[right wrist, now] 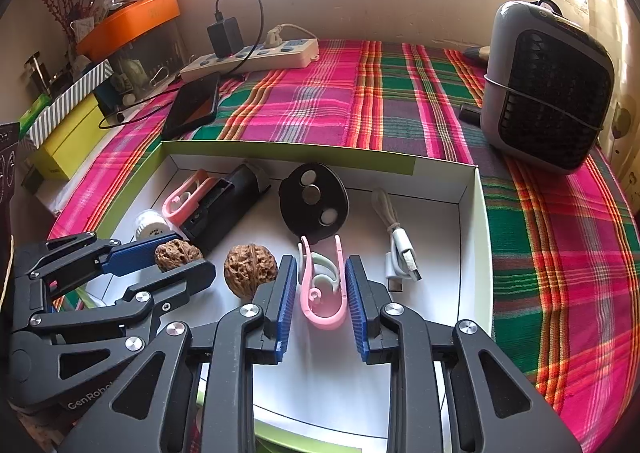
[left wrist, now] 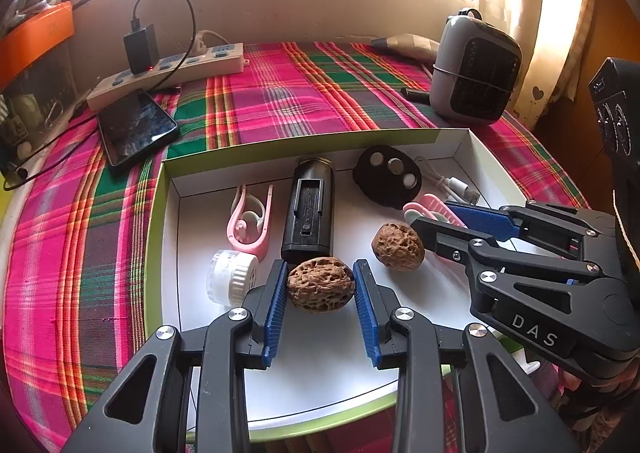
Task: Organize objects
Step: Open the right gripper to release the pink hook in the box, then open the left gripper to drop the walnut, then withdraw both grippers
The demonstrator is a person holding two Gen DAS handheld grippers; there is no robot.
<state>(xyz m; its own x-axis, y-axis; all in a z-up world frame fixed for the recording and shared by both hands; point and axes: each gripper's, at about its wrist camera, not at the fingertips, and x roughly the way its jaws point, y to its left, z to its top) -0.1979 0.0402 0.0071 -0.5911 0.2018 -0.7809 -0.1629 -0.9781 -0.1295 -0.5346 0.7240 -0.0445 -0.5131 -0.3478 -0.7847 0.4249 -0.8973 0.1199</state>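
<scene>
Both grippers grip items inside the white box, mid-way through sorting its contents.

The left gripper (left wrist: 320, 293) is clamped on a walnut (left wrist: 320, 289) at the near middle of the box (right wrist: 472, 221), its blue pads touching both sides. The right gripper (right wrist: 321, 293) brackets a pink ear hook (right wrist: 322, 293), pads pressed on or just beside its outer arms; a firm hold is likely but not certain. A second walnut (right wrist: 250, 271) lies loose between the two grippers. Farther back sit a black battery case (left wrist: 308, 209), a black disc (left wrist: 387, 176), a second pink ear hook (left wrist: 250, 219), a white cap (left wrist: 232, 277) and a white USB cable (right wrist: 398, 249). Next, I judge, each item needs a straight lift clear of its neighbours.
</scene>
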